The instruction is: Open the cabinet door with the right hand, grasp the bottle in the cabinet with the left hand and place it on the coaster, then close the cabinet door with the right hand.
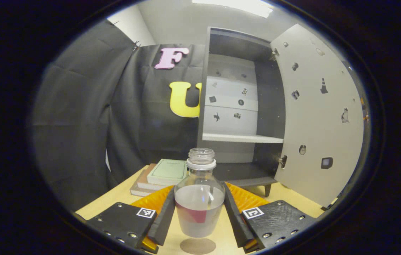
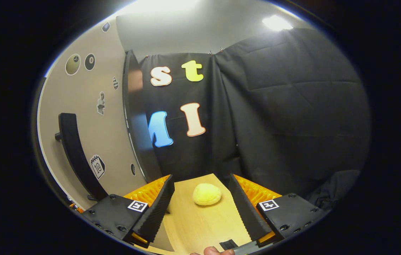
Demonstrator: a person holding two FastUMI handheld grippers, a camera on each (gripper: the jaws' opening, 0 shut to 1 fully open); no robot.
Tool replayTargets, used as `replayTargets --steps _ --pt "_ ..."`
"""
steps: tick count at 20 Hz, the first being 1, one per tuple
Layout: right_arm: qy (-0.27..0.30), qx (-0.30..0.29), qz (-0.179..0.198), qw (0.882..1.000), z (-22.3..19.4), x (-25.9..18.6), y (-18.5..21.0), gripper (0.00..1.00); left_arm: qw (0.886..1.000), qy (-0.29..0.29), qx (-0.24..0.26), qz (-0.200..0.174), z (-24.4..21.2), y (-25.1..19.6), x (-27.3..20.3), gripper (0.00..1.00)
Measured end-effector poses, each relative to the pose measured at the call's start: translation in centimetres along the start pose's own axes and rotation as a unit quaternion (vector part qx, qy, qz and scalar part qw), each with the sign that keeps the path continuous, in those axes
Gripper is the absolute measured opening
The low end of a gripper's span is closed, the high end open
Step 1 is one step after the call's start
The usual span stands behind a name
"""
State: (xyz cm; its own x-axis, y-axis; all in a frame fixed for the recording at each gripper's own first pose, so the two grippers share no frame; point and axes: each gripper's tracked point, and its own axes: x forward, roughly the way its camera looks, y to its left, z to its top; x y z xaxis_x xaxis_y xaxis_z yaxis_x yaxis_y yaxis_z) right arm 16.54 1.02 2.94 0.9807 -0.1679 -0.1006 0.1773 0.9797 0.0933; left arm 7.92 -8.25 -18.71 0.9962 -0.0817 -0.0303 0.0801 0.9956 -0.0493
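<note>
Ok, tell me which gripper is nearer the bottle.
Left. The left gripper has the bottle between its fingers, above the coaster. The right gripper is by the open cabinet door, facing a yellow ball.

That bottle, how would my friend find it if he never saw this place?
Start at the tall cabinet with its door swung open, then look down to the wooden table in front of it. The bottle sits between the left gripper fingers, beside a stack of books. It is see-through, capless, and half full of cloudy liquid.
</note>
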Motion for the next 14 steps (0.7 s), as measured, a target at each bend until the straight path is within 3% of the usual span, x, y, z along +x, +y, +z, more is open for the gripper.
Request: replayTargets --steps 2,10,13,14 --pt "-0.008 0.000 -0.009 1.000 0.0 0.1 -0.4 0.92 1.000 0.005 0.004 0.007 -2.1 0.0 0.0 0.72" --pt "-0.059 -0.058 -0.015 0.996 0.4 -0.8 0.0 0.92 0.999 -0.001 0.049 -0.010 -7.9 -1.9 0.4 0.74" --pt "-0.034 -0.061 -0.007 0.998 -1.2 -0.6 0.4 0.92 0.999 0.024 0.048 -0.006 -10.9 -1.7 0.2 0.73" --pt "-0.025 -0.057 -0.009 0.998 -1.6 -0.6 0.4 0.98 0.999 0.025 0.043 -0.007 -11.3 -1.7 -0.1 0.72"
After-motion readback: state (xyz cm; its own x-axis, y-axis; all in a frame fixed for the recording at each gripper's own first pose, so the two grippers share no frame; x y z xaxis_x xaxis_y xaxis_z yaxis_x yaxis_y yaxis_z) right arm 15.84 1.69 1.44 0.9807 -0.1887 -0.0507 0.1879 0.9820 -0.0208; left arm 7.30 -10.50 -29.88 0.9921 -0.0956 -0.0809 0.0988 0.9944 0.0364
